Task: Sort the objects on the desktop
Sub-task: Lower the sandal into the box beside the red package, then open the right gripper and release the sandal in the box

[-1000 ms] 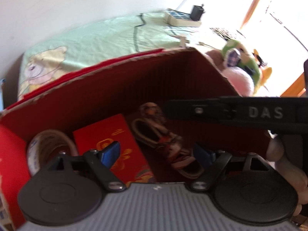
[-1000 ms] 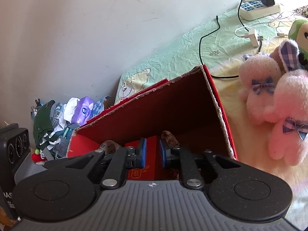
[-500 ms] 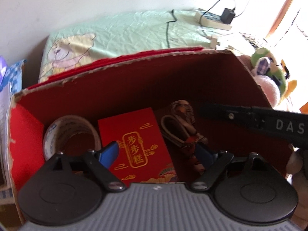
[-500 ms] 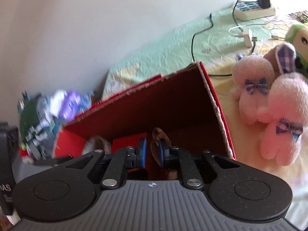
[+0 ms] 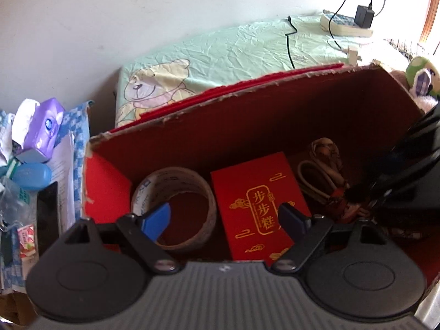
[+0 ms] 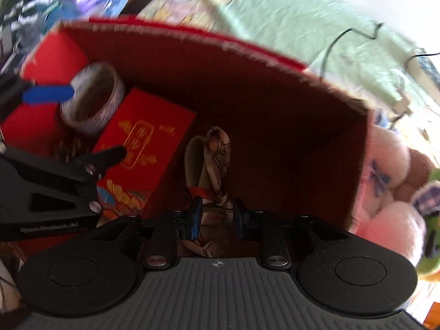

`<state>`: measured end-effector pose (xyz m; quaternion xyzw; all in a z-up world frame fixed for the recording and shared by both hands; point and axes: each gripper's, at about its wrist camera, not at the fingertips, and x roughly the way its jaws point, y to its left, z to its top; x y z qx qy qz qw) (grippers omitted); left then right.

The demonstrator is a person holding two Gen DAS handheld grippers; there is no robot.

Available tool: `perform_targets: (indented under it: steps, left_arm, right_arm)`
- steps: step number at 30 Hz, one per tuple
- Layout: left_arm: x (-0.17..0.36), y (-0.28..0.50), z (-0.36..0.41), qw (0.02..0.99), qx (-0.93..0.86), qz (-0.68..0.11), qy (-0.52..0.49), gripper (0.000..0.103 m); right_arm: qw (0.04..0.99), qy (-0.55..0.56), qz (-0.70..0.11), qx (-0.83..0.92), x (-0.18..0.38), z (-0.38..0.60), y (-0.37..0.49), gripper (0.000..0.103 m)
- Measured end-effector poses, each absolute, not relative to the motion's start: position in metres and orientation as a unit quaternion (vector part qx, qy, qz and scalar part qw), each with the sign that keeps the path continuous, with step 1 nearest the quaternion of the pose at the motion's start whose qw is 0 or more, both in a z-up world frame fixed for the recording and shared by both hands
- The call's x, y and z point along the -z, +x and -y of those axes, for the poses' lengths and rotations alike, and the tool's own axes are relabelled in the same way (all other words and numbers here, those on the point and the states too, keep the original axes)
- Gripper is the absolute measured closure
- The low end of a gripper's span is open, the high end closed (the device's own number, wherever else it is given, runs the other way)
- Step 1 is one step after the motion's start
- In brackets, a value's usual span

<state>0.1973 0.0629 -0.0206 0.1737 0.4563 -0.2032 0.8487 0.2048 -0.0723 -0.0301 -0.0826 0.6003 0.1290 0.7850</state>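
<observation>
A red cardboard box (image 5: 247,90) holds a tape roll (image 5: 176,177), a red packet with gold characters (image 5: 247,181) and a patterned cloth bundle (image 5: 327,159). My left gripper (image 5: 224,220) hangs open over the tape and packet, holding nothing. The right tool's black frame (image 5: 409,165) reaches in from the right. In the right wrist view, my right gripper (image 6: 216,216) is low inside the box (image 6: 275,63). Its fingers stand partly apart with the near end of the bundle (image 6: 214,148) between them. The tape (image 6: 90,121) and packet (image 6: 154,126) lie to its left.
Pink plush toys (image 6: 385,154) crowd the box's right side. Left of the box lie a purple tissue pack (image 5: 41,126), a phone (image 5: 46,214) and several small items. Behind it are a green bear-print sheet (image 5: 220,49) and a power strip (image 5: 346,24) with cables.
The right gripper has tipped down into the box and its fingers have widened around the bundle's end. The left view has swung left, showing the tape and clutter.
</observation>
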Motion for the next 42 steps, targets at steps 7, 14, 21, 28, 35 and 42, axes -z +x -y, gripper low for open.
perform_targets:
  steps: [7, 14, 21, 28, 35, 42]
  left_arm:
    - [0.022, 0.200, -0.067, 0.855, 0.200, -0.451, 0.162, 0.022]
    - [0.024, 0.206, -0.076, 0.840, 0.224, -0.479, 0.121, 0.018]
    - [0.023, 0.203, -0.076, 0.843, 0.224, -0.475, 0.119, 0.019]
    - [0.023, 0.204, -0.078, 0.845, 0.220, -0.474, 0.112, 0.022]
    - [0.023, 0.204, -0.079, 0.845, 0.220, -0.473, 0.114, 0.022]
    - [0.023, 0.204, -0.078, 0.846, 0.217, -0.472, 0.119, 0.020]
  right_arm:
    - [0.764, -0.050, -0.625, -0.151, 0.040, 0.075, 0.218, 0.066]
    - [0.744, -0.051, -0.642, -0.176, 0.047, 0.078, 0.211, 0.060]
    - [0.754, 0.009, -0.637, -0.160, 0.058, 0.088, 0.210, 0.064]
    - [0.767, 0.119, -0.618, -0.128, 0.061, 0.103, 0.207, 0.067]
    - [0.766, 0.110, -0.622, -0.120, 0.064, 0.098, 0.202, 0.065]
    - [0.817, 0.069, -0.566, -0.087, 0.050, 0.087, 0.176, 0.065]
